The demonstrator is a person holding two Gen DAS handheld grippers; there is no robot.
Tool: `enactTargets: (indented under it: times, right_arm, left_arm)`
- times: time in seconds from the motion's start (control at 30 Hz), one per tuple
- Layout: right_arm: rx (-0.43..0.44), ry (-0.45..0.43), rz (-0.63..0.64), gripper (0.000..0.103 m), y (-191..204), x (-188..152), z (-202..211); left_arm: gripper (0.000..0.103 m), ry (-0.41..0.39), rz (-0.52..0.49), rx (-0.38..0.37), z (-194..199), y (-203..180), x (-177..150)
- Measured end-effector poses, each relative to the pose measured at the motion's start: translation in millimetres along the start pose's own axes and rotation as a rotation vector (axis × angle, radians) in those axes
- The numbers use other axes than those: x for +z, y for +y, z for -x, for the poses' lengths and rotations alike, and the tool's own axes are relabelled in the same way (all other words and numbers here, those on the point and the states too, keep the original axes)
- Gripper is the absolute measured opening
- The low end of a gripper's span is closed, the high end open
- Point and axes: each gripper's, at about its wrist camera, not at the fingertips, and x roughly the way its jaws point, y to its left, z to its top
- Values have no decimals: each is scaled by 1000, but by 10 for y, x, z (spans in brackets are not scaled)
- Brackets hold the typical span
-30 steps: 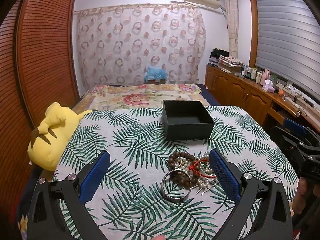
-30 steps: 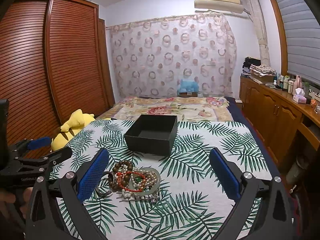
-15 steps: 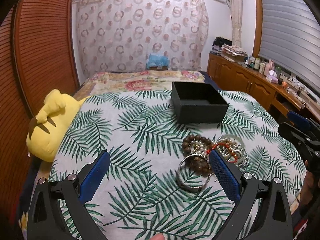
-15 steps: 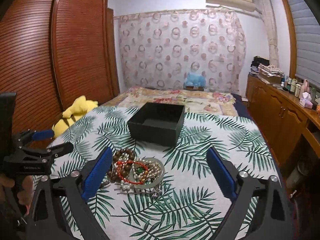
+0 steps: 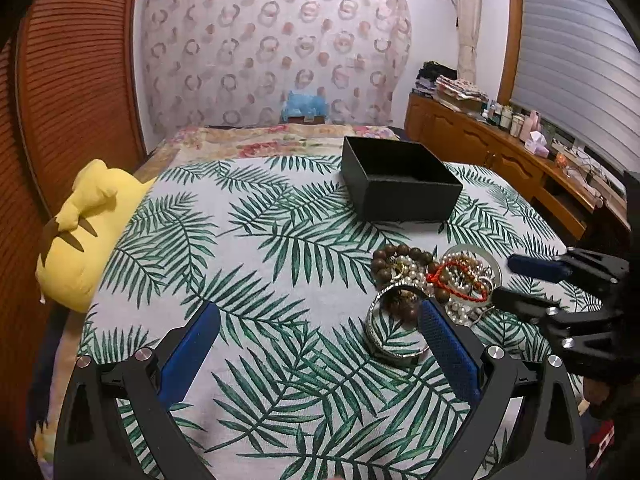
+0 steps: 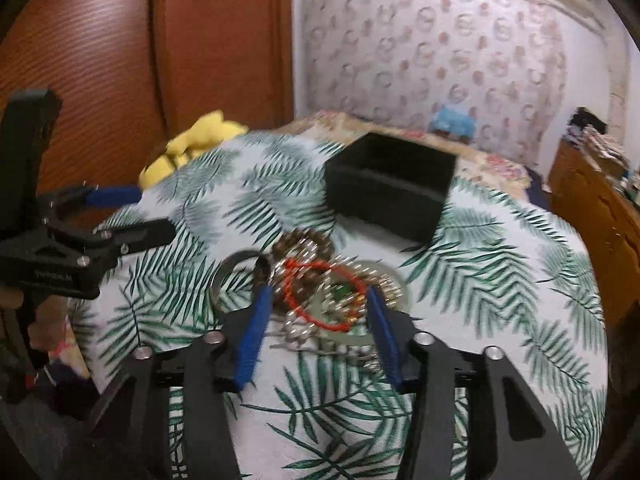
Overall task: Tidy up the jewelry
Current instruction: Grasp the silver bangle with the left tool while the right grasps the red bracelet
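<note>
Now closing right gripper (image 6: 318,300) around tangled jewelry pile (image 6: 324,284), pads not yet pressing. Left gripper (image 5: 316,320) wide open, empty. Likely to drag several snagged strands together.

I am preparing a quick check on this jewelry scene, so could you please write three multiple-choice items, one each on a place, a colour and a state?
1. Where does the jewelry pile lie relative to the black box?
A. inside it
B. on the cloth in front of it
C. on the wooden dresser

2. What colour is the string bracelet on top of the pile?
A. red
B. blue
C. yellow

3. How is the black box?
A. shut with a lid
B. tipped on its side
C. upright, without a lid

Answers: 1 B, the pile sits on the leaf-print cloth, nearer the camera than the box. 2 A, a red loop shows clearly in the right wrist view. 3 C, its dark inside is visible from above.
</note>
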Motion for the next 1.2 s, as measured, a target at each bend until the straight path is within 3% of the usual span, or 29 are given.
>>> enactTargets:
  times: [0.2, 0.33, 0.4, 0.5, 0.57, 0.6, 0.83, 0.93, 1.03, 1.2]
  right_arm:
    - [4, 62, 74, 35, 100, -11, -186]
    - [-3, 74, 102, 26, 98, 8, -248]
    - [-9, 78, 117, 14, 93, 19, -264]
    - [3, 69, 118, 4, 58, 32, -269]
    - [14, 53, 106, 4, 18, 39, -239]
    - [18, 47, 99, 4, -2, 44, -223]
    - [11, -26, 63, 4, -143, 126, -25]
    - [18, -52, 60, 4, -195, 169, 65]
    - [12, -64, 58, 4, -236, 211, 112]
    - [2, -77, 48, 4, -319, 278, 160]
  left_arm:
    - [95, 4, 0, -50, -53, -15, -46]
    - [83, 31, -4, -100, -133, -46, -81]
    - [79, 44, -9, -110, -184, -63, -92]
    - [75, 63, -19, -131, -260, -94, -94]
    - [71, 74, -20, -152, -315, -108, -90]
    - [63, 84, -18, -164, -344, -116, -85]
    - [35, 124, -53, -173, -527, -182, -34]
    - [30, 138, -59, -164, -596, -188, -19]
    - [12, 154, -66, -166, -652, -190, -20]
    - [5, 160, -68, -184, -675, -173, -45]
